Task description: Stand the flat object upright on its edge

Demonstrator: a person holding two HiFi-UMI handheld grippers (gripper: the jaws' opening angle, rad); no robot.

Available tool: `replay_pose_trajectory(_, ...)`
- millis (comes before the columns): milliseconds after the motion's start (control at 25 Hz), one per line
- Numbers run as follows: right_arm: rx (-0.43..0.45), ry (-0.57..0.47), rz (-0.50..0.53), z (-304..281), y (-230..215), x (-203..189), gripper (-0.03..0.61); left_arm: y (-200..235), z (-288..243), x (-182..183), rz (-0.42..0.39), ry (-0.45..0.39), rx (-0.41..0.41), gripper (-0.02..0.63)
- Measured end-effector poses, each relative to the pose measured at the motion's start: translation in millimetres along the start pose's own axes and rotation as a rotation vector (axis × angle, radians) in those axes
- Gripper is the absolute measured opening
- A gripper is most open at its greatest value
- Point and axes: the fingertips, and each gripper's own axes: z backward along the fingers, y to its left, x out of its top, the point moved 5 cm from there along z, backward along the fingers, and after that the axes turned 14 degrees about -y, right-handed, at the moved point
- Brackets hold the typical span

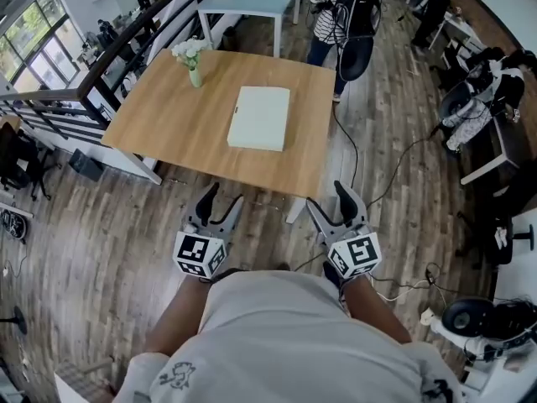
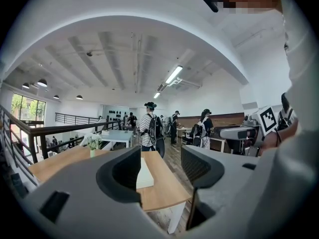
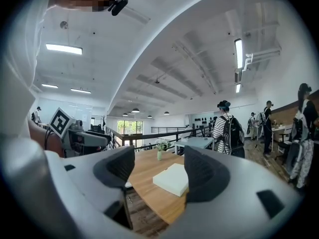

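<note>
The left tool (image 1: 223,195) and right tool (image 1: 326,195) both gape wide and empty, short of the bench (image 1: 159,120). The pale slab (image 1: 260,117) lies flat mid-bench, straight ahead between them, its long axis pointing away, neither tool clearly nearer.

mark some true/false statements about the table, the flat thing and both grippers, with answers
1. The pale cream flat rectangular slab lies flat on the square wooden table. True.
2. The left gripper is clamped on the slab. False: its jaws stand apart with nothing between them, short of the table's near edge.
3. A small green vase of white flowers stands near a far corner of the table. True.
4. The right gripper has its jaws shut. False: they stand apart and empty.
5. The vase stands on top of the slab. False: it stands on the table, apart from the slab.
</note>
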Motion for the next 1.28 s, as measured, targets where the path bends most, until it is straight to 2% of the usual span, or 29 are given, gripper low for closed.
replay_pose_trajectory(280, -0.011, 0.012, -0.004, -9, -16, -4, 0.324, 4, -26, 0, 0.035, 0.001, -0.010, 0.242)
replay_pose_trajectory(600, -0.044, 0.037, 0.011, -43, -25, -14, 0.328, 40, -58, -12, 0.058, -0.006, -0.010, 0.242)
replay_pose_trajectory(960, -0.079, 0.048, 0.017, -129, -14, -29, 0.330, 121, -94, -14, 0.062, -0.008, -0.042, 0.241)
replay_pose_trajectory(1280, -0.099, 0.062, 0.022, -214, 17, -35, 0.331, 199, -113, -4, 0.060, -0.006, -0.116, 0.241)
